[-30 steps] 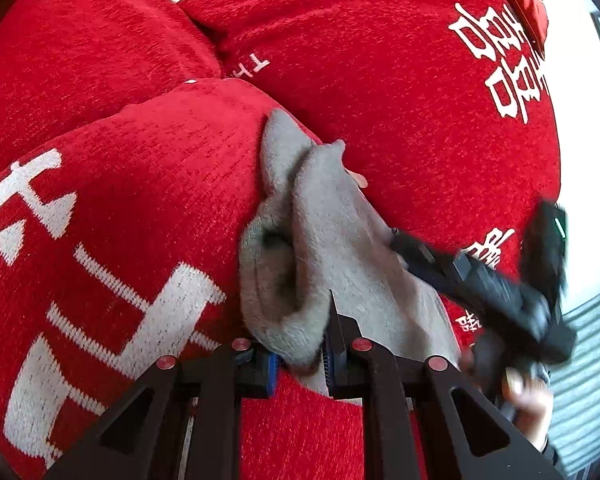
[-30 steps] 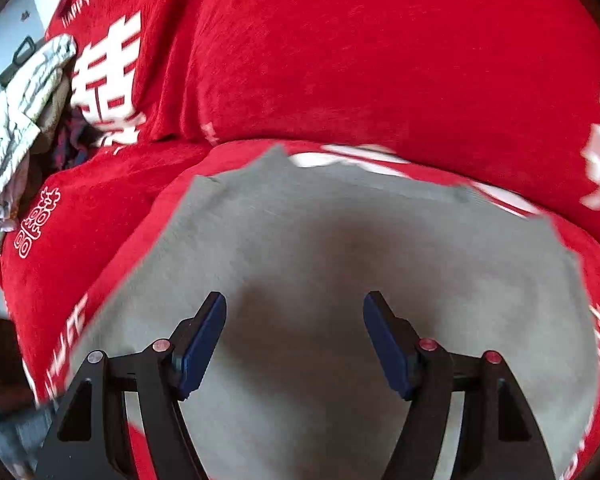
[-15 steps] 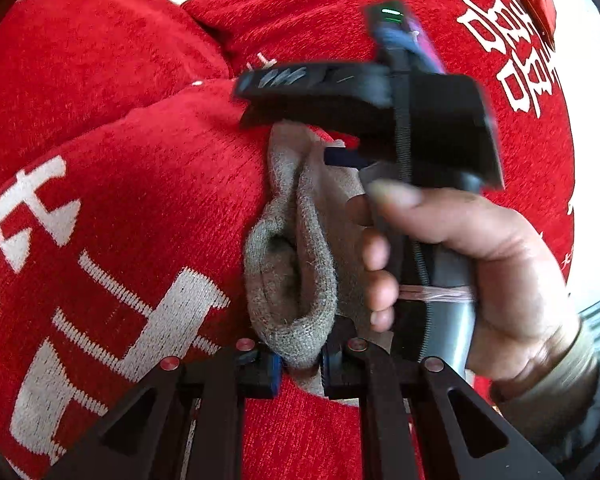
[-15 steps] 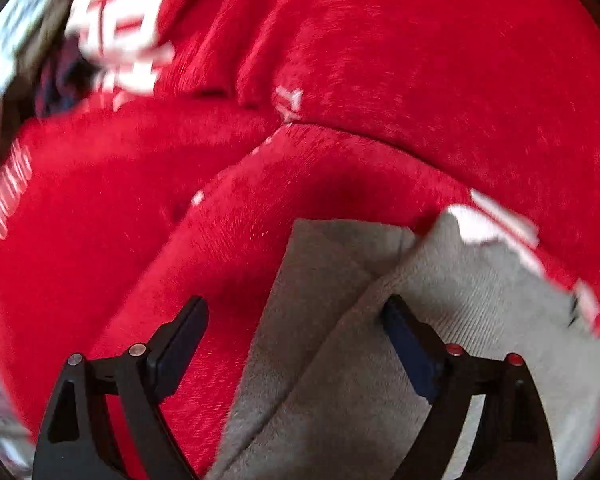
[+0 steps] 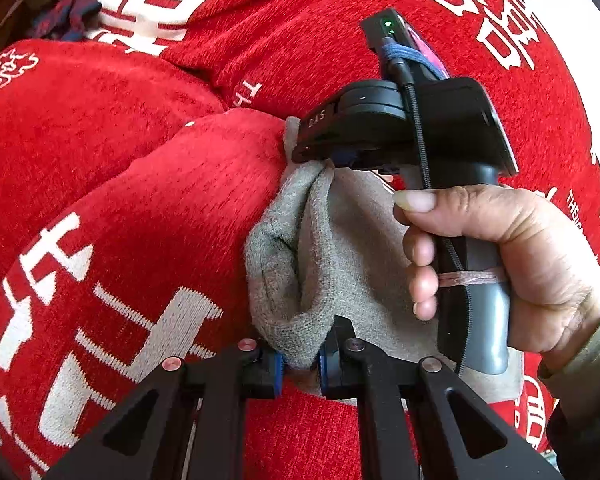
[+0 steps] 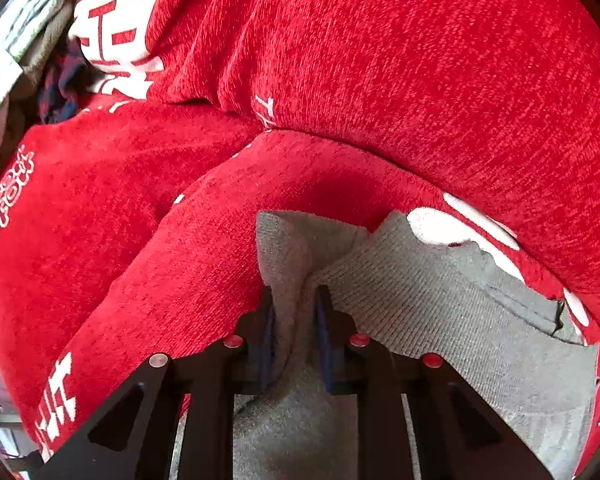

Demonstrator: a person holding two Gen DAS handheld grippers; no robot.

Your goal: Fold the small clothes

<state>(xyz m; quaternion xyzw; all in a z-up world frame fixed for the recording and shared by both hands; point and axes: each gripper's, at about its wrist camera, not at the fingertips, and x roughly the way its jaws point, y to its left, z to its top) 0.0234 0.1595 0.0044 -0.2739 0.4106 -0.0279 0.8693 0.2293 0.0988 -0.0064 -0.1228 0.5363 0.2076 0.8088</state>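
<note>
**Both tongs now on the garment**

Right tongs [image 6: 294, 332], wide a second ago, now pinched on the grey garment [image 6: 440, 300] edge. Left tongs [image 5: 300, 356] still clamped on its near fold. Lying on red cover [image 5: 140, 220] between both; ready to fold over.

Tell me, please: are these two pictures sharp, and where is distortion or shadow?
Left wrist view: sharp, cushions bulge from fisheye, white glare top right. Right wrist view: slightly softer, dark corners, and a shadow on the red cover beyond the grey garment.
</note>
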